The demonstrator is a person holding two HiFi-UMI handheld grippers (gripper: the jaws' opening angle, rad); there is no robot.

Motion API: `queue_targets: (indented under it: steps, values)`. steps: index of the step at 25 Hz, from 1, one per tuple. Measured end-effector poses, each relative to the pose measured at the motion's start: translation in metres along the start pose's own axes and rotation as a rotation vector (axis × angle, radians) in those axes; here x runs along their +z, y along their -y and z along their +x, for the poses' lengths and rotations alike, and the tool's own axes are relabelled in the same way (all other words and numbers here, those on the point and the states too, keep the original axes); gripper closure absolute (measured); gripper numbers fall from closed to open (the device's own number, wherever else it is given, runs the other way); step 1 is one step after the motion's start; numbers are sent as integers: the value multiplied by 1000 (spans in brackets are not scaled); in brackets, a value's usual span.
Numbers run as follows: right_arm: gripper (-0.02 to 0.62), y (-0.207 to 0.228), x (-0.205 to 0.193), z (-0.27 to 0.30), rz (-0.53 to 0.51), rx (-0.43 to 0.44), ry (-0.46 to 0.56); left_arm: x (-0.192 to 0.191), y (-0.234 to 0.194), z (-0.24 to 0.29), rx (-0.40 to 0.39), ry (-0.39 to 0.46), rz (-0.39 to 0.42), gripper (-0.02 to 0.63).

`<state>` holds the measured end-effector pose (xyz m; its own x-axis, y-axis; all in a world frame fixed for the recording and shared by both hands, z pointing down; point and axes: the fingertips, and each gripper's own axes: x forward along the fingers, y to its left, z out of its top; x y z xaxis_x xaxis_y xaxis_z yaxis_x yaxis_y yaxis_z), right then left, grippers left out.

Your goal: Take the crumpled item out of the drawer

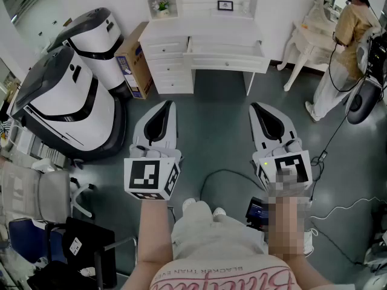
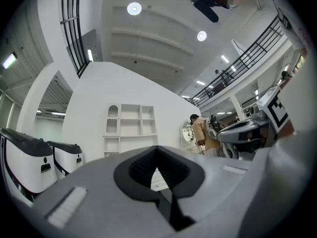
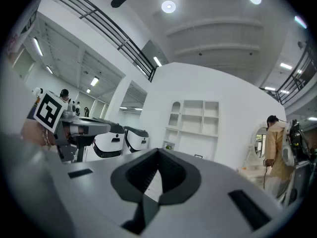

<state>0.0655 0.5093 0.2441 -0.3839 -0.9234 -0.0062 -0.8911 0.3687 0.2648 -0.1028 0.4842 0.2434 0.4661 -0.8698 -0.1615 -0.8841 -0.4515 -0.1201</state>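
Jaws together on nothing for both your left gripper (image 1: 166, 106) and right gripper (image 1: 259, 109), held well back from the open drawer (image 1: 225, 53) of the white desk (image 1: 171, 66)

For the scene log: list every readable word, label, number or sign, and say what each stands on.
"BLACKER THAN EV", upside down, ends unclear: on the shirt.
The pink script under it: cut by the edge, unreadable.
Print on the box: too small.
The frame: too small.
The left cube and right cube: square markers, no words.
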Motion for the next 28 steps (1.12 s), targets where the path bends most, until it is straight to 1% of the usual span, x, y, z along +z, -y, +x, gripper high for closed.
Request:
queue_targets:
  steps: [5, 10, 13, 17, 21, 28]
  values:
    - [589, 16, 0, 0, 5, -4, 7, 4, 1, 10, 17, -2, 7, 598]
    - [589, 22, -13, 11, 7, -2, -4, -8, -5, 22, 28, -16, 7, 597]
    - [589, 33, -16, 23, 13, -22, -1, -11, -12, 39, 28, -12, 8, 598]
    - [588, 54, -15, 47, 44, -39, 20, -11, -25, 72, 23, 3, 14, 597]
    - [588, 72, -22, 78, 33, -44, 17, -17, -38, 111, 12, 14, 13, 597]
    - [588, 109, -29, 157, 17, -42, 7, -36, -76, 192, 6, 11, -1, 598]
